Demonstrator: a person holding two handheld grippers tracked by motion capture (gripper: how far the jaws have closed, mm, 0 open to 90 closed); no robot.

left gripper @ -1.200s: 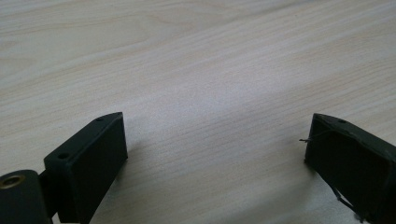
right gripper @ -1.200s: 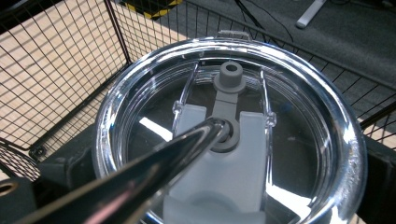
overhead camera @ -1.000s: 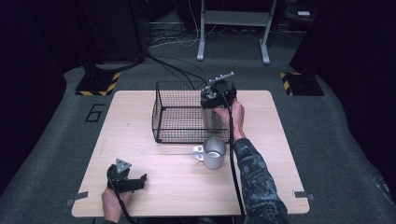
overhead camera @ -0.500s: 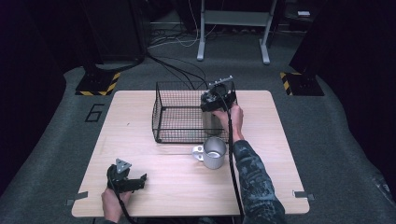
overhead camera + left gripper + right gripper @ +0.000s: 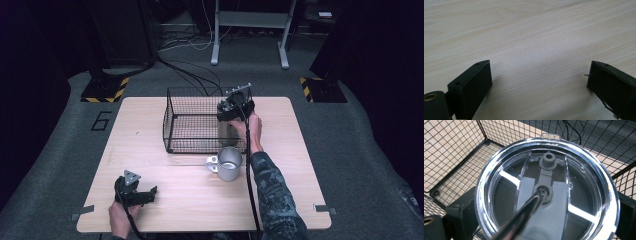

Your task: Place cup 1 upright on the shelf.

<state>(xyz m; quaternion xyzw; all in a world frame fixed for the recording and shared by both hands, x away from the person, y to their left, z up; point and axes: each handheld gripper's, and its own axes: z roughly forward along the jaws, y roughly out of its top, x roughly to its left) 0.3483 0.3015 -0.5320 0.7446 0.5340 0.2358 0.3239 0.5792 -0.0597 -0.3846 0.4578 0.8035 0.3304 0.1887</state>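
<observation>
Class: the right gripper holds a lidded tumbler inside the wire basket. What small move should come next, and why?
Probably lower it onto the basket floor, then open. The right gripper grips the tumbler by its sides, inside the basket's near right corner; whether it already rests there is unclear.

I look down on a tumbler (image 5: 499, 202) with a clear lid (image 5: 546, 187). A metal straw (image 5: 521, 220) goes through the lid's middle hole. My right gripper (image 5: 544, 212) has one black jaw on each side of the tumbler, inside the wire basket (image 5: 454, 157).
</observation>
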